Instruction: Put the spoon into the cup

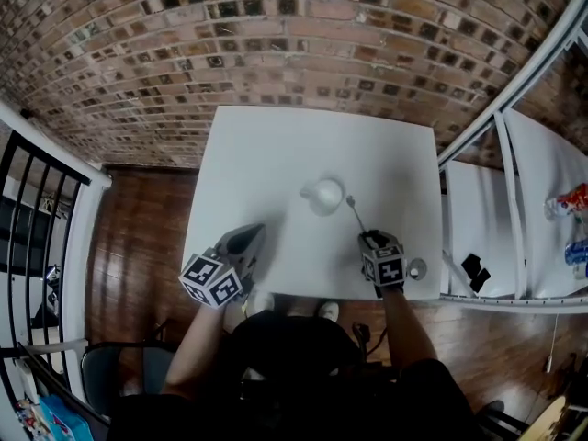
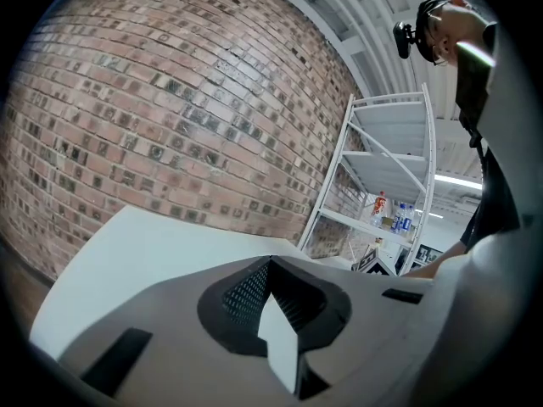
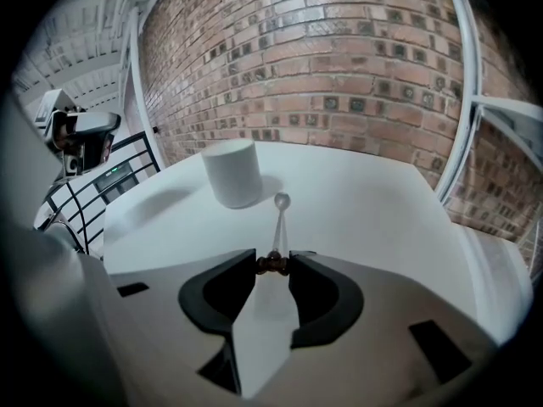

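Note:
A white cup [image 1: 326, 192] stands upright near the middle of the white table [image 1: 276, 145]. Just right of the cup lies a thin metal spoon [image 1: 354, 211], bowl end toward it. My right gripper [image 1: 370, 239] is at the spoon's near end. In the right gripper view the cup [image 3: 232, 172] is ahead to the left. There the spoon [image 3: 279, 223] runs straight out from the gripper [image 3: 273, 264], whose tips pinch its brown handle end. My left gripper [image 1: 248, 237] rests at the table's near left. In its own view the left gripper [image 2: 271, 259] has its tips together, nothing between them.
A small round object [image 1: 416, 269] sits at the table's near right corner. White shelving [image 1: 514, 182] with bottles [image 1: 570, 200] stands to the right, a black railing [image 1: 37, 209] to the left, and a brick wall [image 1: 276, 35] behind the table.

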### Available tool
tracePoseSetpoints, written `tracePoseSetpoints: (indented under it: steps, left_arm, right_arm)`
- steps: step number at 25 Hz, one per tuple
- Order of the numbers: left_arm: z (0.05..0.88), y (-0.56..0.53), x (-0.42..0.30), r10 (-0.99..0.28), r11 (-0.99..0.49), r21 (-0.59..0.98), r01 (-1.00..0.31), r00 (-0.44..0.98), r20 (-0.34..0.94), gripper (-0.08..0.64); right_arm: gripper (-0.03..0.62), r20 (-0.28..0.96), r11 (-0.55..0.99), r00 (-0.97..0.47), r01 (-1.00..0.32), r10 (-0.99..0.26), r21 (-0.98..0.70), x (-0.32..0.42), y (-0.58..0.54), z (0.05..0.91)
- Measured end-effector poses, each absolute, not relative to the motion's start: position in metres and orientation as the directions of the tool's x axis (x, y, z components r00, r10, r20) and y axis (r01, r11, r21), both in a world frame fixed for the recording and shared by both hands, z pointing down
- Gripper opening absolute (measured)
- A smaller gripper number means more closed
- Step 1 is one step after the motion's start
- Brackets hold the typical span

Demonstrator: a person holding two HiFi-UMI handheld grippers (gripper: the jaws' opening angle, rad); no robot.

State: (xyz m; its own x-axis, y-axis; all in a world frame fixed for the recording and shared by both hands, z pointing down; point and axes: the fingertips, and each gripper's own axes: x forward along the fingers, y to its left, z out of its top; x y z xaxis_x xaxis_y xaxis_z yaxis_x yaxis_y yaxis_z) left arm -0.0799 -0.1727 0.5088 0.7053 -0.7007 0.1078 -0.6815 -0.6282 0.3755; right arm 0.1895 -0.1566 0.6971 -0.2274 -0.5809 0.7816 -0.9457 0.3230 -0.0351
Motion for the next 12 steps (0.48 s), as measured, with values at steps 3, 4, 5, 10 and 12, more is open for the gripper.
tracePoseSetpoints:
  steps: [3,4,5,10,12]
  left_arm:
    - [0.504,-0.172,-0.077,-0.692,-0.643,0.368,-0.671,0.716,0.096,0.005]
    - [0.502,-0.173,-0.075,-0.688,-0.65,0.365,-0.666,0.72,0.089,0.005]
    - [0.5,-0.173,-0.073,-0.684,-0.657,0.362,-0.661,0.725,0.082,0.005]
    - [0.488,-0.173,-0.068,-0.672,-0.684,0.34,-0.645,0.739,0.05,0.005]
    - [0.483,-0.172,-0.066,-0.669,-0.692,0.333,-0.64,0.742,0.038,0.005]
  right_arm:
    - [0.129,0.746,0.311,-0.223,-0.95,-0.627,-0.023,0.193,-0.158,0.676]
    - [0.129,0.731,0.306,-0.221,-0.952,-0.646,-0.018,0.194,-0.159,0.668]
    - [0.13,0.715,0.302,-0.22,-0.953,-0.664,-0.013,0.195,-0.16,0.659]
    - [0.129,0.624,0.304,-0.229,-0.953,-0.748,0.015,0.191,-0.166,0.608]
    - [0.129,0.586,0.315,-0.245,-0.949,-0.773,0.019,0.186,-0.166,0.587]
